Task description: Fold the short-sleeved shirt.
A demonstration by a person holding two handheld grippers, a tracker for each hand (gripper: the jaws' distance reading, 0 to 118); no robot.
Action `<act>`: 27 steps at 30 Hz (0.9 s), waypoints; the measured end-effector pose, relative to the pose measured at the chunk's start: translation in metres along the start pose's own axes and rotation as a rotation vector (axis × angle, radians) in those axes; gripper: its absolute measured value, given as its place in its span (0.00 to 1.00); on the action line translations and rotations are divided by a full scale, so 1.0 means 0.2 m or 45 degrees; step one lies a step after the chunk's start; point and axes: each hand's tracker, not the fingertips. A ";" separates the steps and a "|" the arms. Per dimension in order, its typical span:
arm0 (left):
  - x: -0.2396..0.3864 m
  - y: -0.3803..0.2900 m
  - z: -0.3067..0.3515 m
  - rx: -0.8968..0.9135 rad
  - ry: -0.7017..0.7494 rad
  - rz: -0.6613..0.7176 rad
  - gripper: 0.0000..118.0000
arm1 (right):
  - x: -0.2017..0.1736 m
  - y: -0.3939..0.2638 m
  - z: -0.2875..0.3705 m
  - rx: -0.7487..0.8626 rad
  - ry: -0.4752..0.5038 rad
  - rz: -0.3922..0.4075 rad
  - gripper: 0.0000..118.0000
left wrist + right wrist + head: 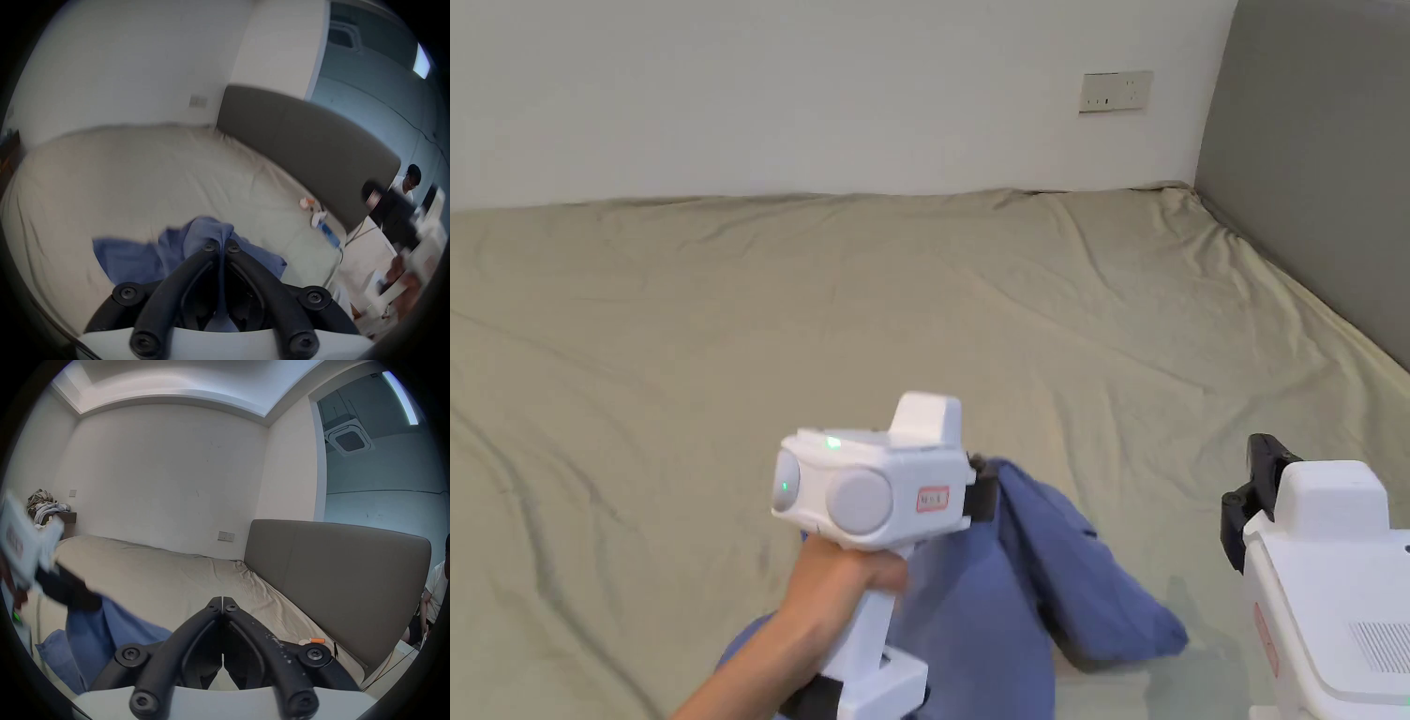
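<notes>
Shirt (pixel 1031 600) hangs bunched from our left gripper (pixel 221 243), jaws clenched on it; our right gripper (pixel 222 601) (pressed together, empty) waits rightward above the bed (pixel 731 309).

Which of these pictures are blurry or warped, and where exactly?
Head view: sharp, evenly lit, undistorted. Left gripper view: fisheye-warped with dark corners, motion-blurred throughout; the left gripper pinching the blue shirt is clearest. Right gripper view: same fisheye, sharp except the smeared left gripper at its left edge.
</notes>
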 end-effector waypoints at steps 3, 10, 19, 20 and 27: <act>-0.06 -0.22 -0.18 -0.185 0.069 0.004 0.02 | -0.02 -0.03 -0.01 -0.020 0.005 -0.006 0.01; -0.13 -0.52 -0.40 -0.388 0.213 -0.022 0.02 | -0.08 -0.06 -0.02 -0.057 0.044 -0.011 0.01; -0.07 -0.31 -0.01 0.021 0.206 0.037 0.97 | -0.12 0.00 0.02 -0.025 0.063 -0.007 0.01; -0.07 -0.27 0.05 0.090 0.196 0.033 0.97 | -0.13 0.01 0.02 -0.016 0.063 -0.012 0.01; -0.08 -0.10 0.54 0.632 0.463 -0.075 0.97 | -0.16 0.11 0.07 0.059 0.081 -0.028 0.01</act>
